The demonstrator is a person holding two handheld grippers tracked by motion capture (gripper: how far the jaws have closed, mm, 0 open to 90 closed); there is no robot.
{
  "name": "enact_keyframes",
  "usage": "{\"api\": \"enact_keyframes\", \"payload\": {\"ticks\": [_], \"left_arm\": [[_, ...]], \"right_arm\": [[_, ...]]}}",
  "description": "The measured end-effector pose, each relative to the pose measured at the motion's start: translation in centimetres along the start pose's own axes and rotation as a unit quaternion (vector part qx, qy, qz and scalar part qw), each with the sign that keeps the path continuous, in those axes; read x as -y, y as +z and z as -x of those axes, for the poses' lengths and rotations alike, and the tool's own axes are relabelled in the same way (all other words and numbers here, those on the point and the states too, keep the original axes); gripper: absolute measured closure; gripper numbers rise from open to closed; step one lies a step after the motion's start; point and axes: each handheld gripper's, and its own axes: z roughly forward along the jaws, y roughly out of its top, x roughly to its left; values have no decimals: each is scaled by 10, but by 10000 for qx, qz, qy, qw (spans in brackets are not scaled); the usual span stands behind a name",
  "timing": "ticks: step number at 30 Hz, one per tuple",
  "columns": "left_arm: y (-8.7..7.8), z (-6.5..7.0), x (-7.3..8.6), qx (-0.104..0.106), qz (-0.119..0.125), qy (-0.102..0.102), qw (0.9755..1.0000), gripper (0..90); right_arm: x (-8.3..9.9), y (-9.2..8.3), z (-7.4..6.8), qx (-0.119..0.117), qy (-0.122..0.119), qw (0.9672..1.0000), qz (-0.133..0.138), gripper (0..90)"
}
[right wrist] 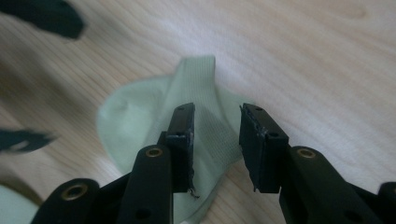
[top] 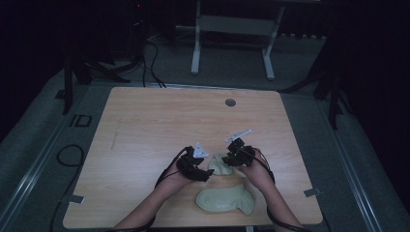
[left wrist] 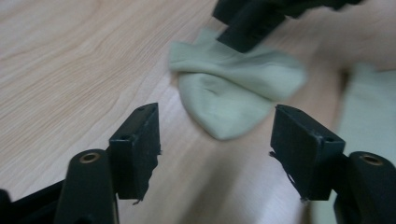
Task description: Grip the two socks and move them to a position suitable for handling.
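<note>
So I've got two pale green socks on the desk, both down toward the near edge, a bit right of the middle. The smaller folded sock (top: 220,165) sits between my two grippers, and the other sock (top: 226,199) lies flat just beside it, closer to the near edge.

My right gripper (right wrist: 217,122) is hovering right over the folded sock with its jaws partly apart. In the right gripper view the ribbed cuff part sits in the gap between them, but the pads aren't pressing on it as far as I can see, so I'd call that not gripping yet. My left gripper (left wrist: 215,128) has its jaws standing wide with nothing between them, just bare desk, and the rounded end of the folded sock (left wrist: 229,91) is a little way ahead of them.

Handling-wise this should be easy stuff: light, floppy knit fabric, nothing fragile. The catch is it has zero stiffness, so it'll sag and unfold if I grab one layer only. I'd pinch at the cuff where the rib is thicker, catching both layers, and use the left gripper on the rounded end to keep it from dragging across the smooth wood.
</note>
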Motion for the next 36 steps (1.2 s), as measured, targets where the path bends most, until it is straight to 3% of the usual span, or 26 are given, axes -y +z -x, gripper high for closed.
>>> {"api": "enact_keyframes", "payload": {"ticks": [2,4,8,11,14,22,23,27,32,36], "left_arm": [[10,-2,-3,-125,-106,68,9998,396],[17,-5,-5,-150,-134,23,9998,463],[26,-8,-9,-10,-283,-29,9996,526],[28,-9,-12,25,-300,-81,9995,666],[27,-4,-12,-154,-346,122,9992,852],[21,-5,-8,-304,-412,-16,9987,868],[19,-6,-6,-318,-413,-113,9986,868],[15,-10,-2,-341,-438,-298,9980,868],[12,-12,2,-355,-420,-421,9976,868],[11,-12,3,-379,-424,-387,9976,868]], "right_arm": [[3,7,0,12,1,9999,-135,680],[5,9,2,-54,27,9999,-102,719],[7,8,0,19,-21,10000,-78,784],[7,8,-1,43,-41,10000,-74,795],[7,7,-1,69,6,10000,-53,818],[14,-16,3,211,64,9995,208,834],[17,-27,10,273,143,9990,318,833],[22,-40,20,359,302,9981,388,832],[30,-46,34,475,466,9970,391,830],[38,-40,42,513,555,9968,271,825]]}}
